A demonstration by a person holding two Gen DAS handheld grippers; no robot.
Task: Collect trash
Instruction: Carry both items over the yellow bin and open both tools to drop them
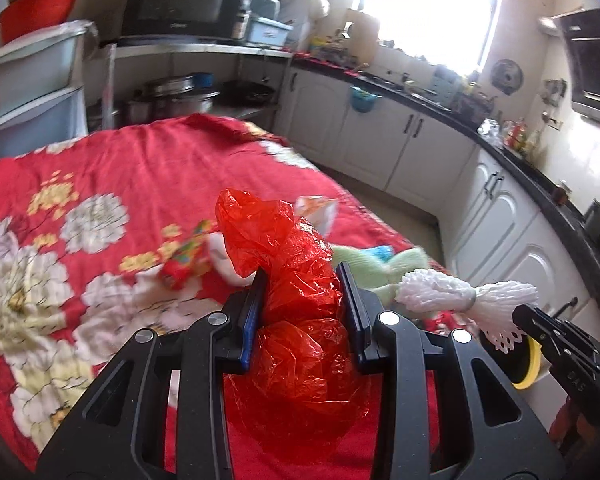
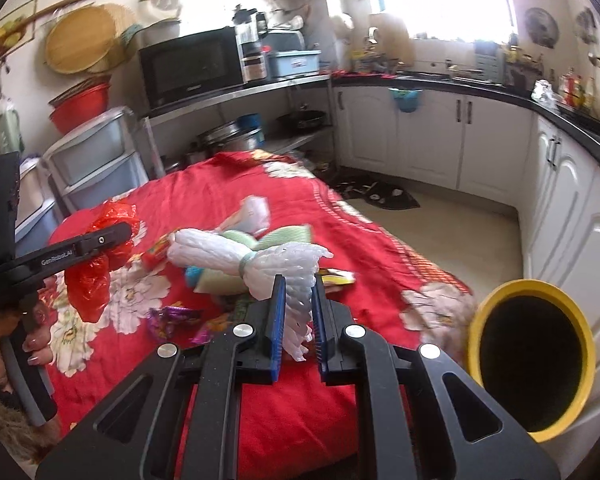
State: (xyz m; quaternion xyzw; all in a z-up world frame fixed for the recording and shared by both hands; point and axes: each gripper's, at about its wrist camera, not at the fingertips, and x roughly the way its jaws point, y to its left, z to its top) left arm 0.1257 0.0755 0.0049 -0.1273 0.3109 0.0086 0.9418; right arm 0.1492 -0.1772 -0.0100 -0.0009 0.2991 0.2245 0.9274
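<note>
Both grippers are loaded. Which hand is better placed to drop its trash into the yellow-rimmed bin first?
Probably right: the right gripper, shut on the white foam net, has the yellow-rimmed bin open beside it.

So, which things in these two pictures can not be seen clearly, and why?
- Snack wrappers on the red cloth: left wrist view, motion blur, print unreadable.
- Inside of the yellow bin: right wrist view, too dark to see contents.
- Lower part of the red bag: left wrist view, partly covered by the left claw.
- Foam net end: right wrist view, hidden between the right claw pads.
- Window: overexposed.
</note>
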